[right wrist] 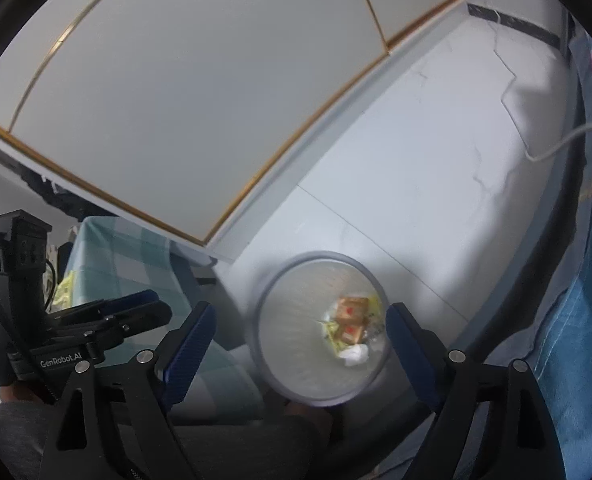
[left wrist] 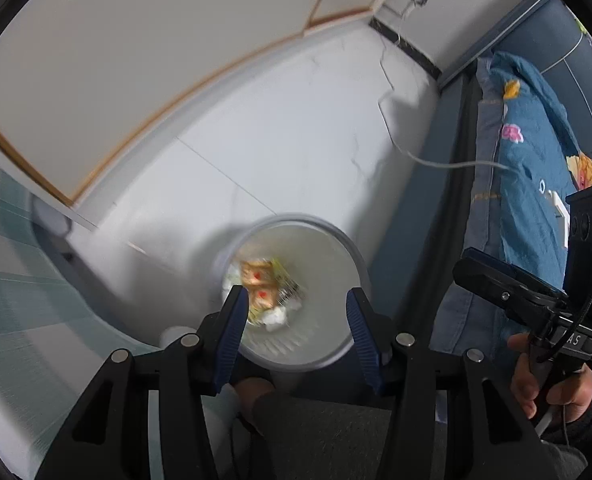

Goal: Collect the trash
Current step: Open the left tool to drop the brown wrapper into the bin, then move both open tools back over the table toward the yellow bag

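Standing on the pale floor [right wrist: 436, 184] between a checked tablecloth [left wrist: 19, 280] and blue floral bedding [left wrist: 536, 168], a round white bin [left wrist: 336, 240] holds the trash [left wrist: 261, 284]: two tan packets with red marks, yellow wrappers, crumpled white tissue. The left gripper [left wrist: 296, 316] hangs above the bin, jaws parted and empty, the trash showing just inside its left finger. The right gripper [right wrist: 300, 336] is spread wide and empty, the bin framed between its fingers, trash nearer the right one.

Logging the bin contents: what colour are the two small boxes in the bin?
Tan-orange, each with a red mark: boxes in the bin, clearest in the right wrist view.
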